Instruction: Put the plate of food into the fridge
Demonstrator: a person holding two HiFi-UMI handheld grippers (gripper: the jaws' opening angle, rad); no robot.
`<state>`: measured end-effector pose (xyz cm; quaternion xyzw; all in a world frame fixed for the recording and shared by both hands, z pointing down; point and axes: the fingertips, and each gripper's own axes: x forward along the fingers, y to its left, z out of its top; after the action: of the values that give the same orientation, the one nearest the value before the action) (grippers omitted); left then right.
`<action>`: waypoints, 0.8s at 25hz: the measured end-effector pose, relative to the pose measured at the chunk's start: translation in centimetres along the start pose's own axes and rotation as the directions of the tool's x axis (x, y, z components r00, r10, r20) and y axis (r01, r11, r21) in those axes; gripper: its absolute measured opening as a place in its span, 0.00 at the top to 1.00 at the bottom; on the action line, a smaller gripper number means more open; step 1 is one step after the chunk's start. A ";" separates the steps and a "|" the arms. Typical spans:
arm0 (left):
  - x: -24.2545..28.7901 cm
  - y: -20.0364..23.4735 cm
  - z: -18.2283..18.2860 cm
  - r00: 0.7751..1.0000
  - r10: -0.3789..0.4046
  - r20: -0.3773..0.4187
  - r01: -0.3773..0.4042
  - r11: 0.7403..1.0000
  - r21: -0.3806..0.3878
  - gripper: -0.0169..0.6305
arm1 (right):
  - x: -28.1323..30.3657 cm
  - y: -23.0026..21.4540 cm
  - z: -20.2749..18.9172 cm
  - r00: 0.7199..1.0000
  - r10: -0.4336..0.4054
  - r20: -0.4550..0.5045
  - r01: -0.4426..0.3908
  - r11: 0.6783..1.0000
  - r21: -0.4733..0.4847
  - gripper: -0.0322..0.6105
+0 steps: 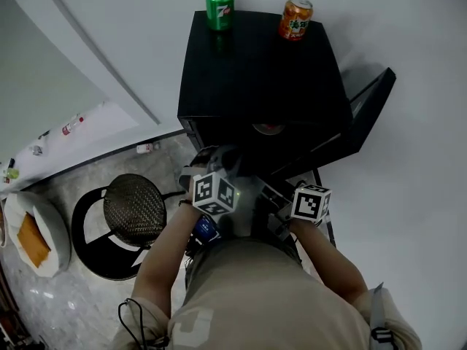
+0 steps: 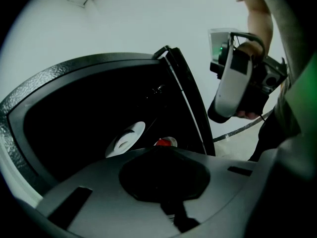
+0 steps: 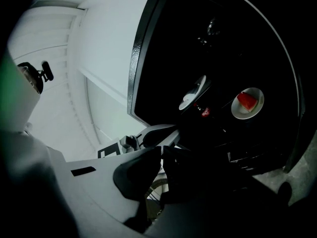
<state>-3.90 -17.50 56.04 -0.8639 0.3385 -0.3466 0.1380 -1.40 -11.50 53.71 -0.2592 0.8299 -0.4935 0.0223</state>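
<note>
Plate of food [image 3: 247, 103] sits inside the open fridge [image 1: 255, 79], ahead of both grippers and touching neither, with the left gripper [image 2: 166, 155] and right gripper [image 3: 162, 155] each closed on nothing.

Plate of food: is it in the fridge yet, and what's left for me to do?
Done: the white plate with red food sits inside the black mini fridge. In hand: nothing; the left gripper and right gripper both have their jaws together and empty, in front of the opening. Left: the fridge door stands open, so closing it probably remains.
</note>
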 end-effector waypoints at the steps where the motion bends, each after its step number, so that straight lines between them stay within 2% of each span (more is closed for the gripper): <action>1: -0.4 -0.1 -0.1 1.000 -0.003 0.007 0.003 1.000 -0.006 0.96 | 0.1 0.3 -0.3 1.000 -0.004 -0.010 0.004 1.000 -0.027 0.90; 7: -3.1 -1.4 -0.8 0.998 -0.006 0.057 0.011 0.997 -0.080 0.96 | 0.5 2.3 -2.0 0.999 -0.020 -0.046 0.012 0.987 -0.158 0.90; 13: -4.8 -3.6 -0.6 0.996 -0.022 0.091 0.034 0.990 -0.138 0.96 | -1.2 2.8 -3.3 0.997 -0.080 -0.015 0.076 0.978 -0.194 0.91; 20: -6.3 -5.8 3.3 0.991 -0.022 0.130 0.041 0.989 -0.141 0.96 | -4.8 2.9 -3.4 0.997 -0.070 0.026 0.074 0.977 -0.198 0.91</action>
<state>-2.08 -8.98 53.20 -0.8972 0.3393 -0.2674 0.0913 0.59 -5.47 51.98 -0.2947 0.8648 -0.4063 -0.0136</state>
